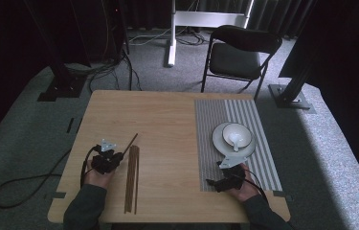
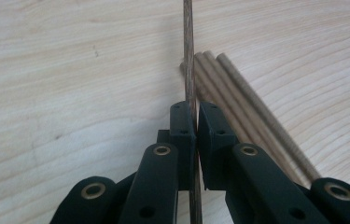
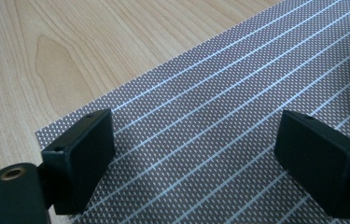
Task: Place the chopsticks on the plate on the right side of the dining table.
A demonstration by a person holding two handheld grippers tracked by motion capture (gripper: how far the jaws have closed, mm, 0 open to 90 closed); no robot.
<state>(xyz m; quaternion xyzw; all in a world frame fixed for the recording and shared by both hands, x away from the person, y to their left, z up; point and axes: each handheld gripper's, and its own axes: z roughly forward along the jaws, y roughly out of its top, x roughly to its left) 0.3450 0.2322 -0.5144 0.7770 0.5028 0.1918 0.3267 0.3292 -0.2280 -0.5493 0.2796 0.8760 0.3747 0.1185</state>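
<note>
My left gripper is shut on one dark wooden chopstick, which slants up and away from the jaws. Beside it on the wooden table lies a bundle of several chopsticks, whose tips show just right of the jaws in the left gripper view. My right gripper stands open over the near left corner of a grey striped placemat, with nothing between its jaws. On the placemat rests a white plate with a white bowl holding a white spoon.
A black folding chair stands beyond the far edge of the table. Cables lie on the grey carpet at the left, and black stand feet flank the table.
</note>
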